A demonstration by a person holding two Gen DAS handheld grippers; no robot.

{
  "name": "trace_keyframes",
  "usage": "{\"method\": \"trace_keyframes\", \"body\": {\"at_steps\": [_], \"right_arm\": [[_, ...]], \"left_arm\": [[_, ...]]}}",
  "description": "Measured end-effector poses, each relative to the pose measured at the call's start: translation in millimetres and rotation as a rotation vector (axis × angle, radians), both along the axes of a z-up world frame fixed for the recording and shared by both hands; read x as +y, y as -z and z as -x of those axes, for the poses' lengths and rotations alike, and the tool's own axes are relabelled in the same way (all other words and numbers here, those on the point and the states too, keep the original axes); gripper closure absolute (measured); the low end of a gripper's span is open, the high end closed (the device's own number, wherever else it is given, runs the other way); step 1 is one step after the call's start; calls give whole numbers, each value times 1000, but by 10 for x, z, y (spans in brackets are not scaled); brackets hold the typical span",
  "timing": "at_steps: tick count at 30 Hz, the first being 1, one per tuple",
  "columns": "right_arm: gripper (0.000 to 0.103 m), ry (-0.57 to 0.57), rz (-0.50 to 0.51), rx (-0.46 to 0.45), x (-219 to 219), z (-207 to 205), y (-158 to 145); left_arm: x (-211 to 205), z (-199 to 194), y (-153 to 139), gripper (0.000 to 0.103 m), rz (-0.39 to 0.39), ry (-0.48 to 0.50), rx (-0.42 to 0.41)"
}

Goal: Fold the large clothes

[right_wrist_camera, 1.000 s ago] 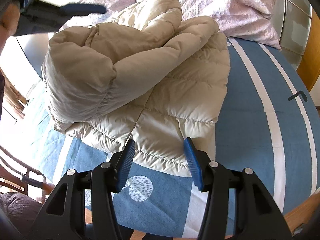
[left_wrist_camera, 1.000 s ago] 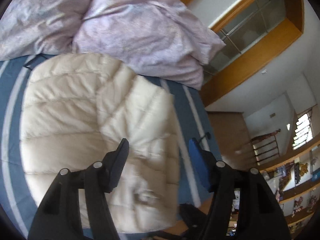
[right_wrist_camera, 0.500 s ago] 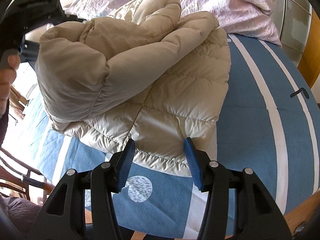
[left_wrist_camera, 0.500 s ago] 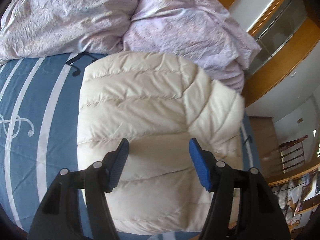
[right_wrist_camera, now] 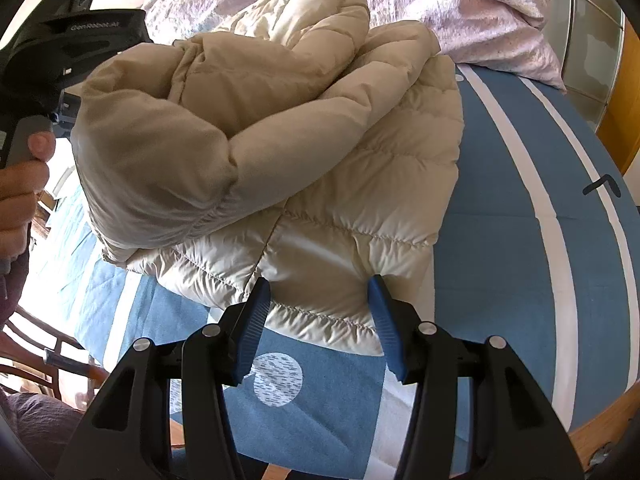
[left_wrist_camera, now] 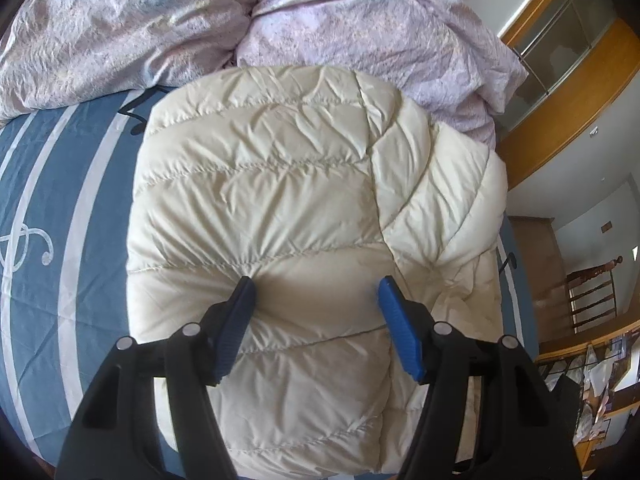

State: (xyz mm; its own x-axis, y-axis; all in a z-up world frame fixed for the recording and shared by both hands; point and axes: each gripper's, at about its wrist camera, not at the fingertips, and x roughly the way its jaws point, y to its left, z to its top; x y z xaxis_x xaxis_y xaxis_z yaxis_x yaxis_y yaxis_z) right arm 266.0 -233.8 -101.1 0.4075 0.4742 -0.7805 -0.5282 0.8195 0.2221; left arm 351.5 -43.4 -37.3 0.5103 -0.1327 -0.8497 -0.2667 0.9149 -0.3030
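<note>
A cream quilted puffer jacket (left_wrist_camera: 288,208) lies folded in a bulky bundle on the blue striped bed sheet (left_wrist_camera: 60,208). My left gripper (left_wrist_camera: 314,290) is open, its blue-padded fingertips (left_wrist_camera: 244,292) pressing down on the jacket's top. In the right wrist view the jacket (right_wrist_camera: 320,168) shows a sleeve and hood piled on top. My right gripper (right_wrist_camera: 320,288) is open and empty, low at the jacket's near hem edge. The left gripper's body (right_wrist_camera: 68,52) shows at the upper left, held by a hand (right_wrist_camera: 20,200).
Crumpled lilac bedding (left_wrist_camera: 240,20) lies behind the jacket. A wooden bed frame and wardrobe (left_wrist_camera: 560,112) stand to the right. Wooden chairs (right_wrist_camera: 48,360) stand beside the bed at the left. The bed's wooden edge (right_wrist_camera: 600,428) is near the right gripper.
My left gripper has swung left over the jacket and come down onto its top. The right gripper has moved slightly closer to the hem. Both stay open.
</note>
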Motion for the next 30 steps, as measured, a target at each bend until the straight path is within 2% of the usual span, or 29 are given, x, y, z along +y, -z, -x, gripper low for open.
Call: {"method": "trace_keyframes", "body": {"at_steps": [13,30], "right_arm": [[50,15,-6,-4,-56,-21,31],[50,39,-20,10,-170,-17,53]], "left_arm": [[-251,-130,174,36,-40,53,39],[-282,-268,296,35,-85,78,64]]}}
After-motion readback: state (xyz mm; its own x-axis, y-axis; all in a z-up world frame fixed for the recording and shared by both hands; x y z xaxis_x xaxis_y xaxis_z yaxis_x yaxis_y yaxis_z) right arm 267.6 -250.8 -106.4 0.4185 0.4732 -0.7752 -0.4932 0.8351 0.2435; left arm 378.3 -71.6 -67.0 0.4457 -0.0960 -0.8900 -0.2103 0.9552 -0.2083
